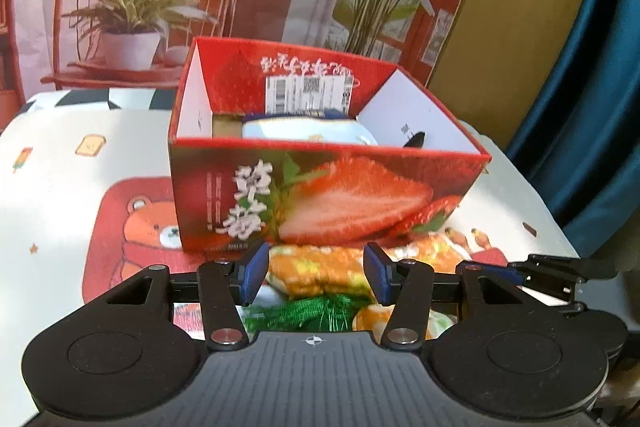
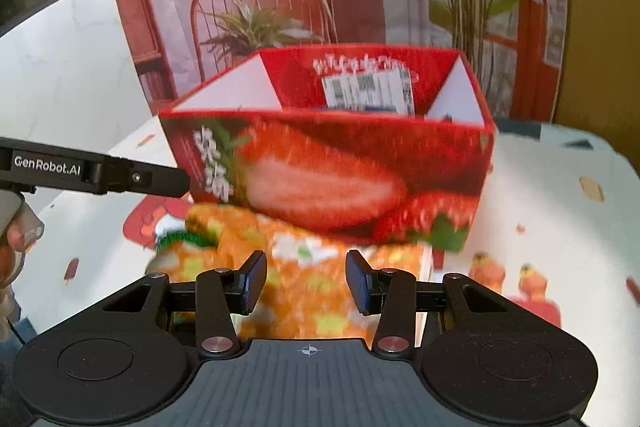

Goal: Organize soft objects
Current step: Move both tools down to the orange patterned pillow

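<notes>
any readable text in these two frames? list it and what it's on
"GenRobot.AI": on the left gripper, right wrist view.
"+" crosshair marks: on both gripper bodies, no words.
Large white Chinese characters: on the strawberry box front, too blurred to read.
White script on the box's inner back wall: unreadable.
Shipping label with barcode and QR code: print too small.

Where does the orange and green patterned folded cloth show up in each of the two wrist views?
Left wrist view: the orange and green patterned folded cloth lies bottom centre, between the blue pads.
Right wrist view: it fills the lower centre, blurred.
Shared landmark: the red strawberry-printed cardboard box stands just behind it in both.
</notes>
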A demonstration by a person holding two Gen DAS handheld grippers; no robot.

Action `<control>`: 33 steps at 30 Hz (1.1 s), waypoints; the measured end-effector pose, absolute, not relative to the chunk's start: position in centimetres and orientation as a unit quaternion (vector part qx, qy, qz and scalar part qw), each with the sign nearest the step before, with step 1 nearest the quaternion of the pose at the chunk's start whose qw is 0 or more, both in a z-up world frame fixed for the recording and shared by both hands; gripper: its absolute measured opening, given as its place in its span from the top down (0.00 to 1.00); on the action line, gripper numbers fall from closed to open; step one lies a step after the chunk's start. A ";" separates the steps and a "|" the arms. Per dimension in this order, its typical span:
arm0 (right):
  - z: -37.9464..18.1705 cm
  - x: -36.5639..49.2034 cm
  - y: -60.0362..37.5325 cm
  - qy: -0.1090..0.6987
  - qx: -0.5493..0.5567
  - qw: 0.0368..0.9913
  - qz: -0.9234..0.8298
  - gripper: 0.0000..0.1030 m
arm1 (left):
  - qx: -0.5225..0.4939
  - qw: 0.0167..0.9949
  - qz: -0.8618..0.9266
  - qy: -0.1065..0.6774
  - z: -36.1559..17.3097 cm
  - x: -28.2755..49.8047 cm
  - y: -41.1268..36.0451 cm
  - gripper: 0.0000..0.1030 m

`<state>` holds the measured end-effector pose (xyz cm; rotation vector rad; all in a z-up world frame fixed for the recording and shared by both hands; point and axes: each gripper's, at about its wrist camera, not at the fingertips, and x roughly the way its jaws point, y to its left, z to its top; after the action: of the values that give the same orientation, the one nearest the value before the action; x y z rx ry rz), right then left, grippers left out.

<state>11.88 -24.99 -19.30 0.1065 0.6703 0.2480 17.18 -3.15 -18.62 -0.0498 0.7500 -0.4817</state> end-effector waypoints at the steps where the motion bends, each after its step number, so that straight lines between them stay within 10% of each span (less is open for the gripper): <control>1: -19.7 11.6 -24.9 0.331 0.054 0.934 0.121 0.61 | -0.025 0.901 -0.233 0.365 -18.8 17.2 -3.1 0.47; 33: -21.9 11.3 -23.9 0.339 0.058 0.929 0.137 0.60 | -0.077 0.887 -0.225 0.396 -21.0 17.6 -1.9 0.44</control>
<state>11.26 -23.93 -21.90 0.1180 0.6940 0.2799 17.59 -1.88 -20.99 -0.1609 0.8222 -0.4675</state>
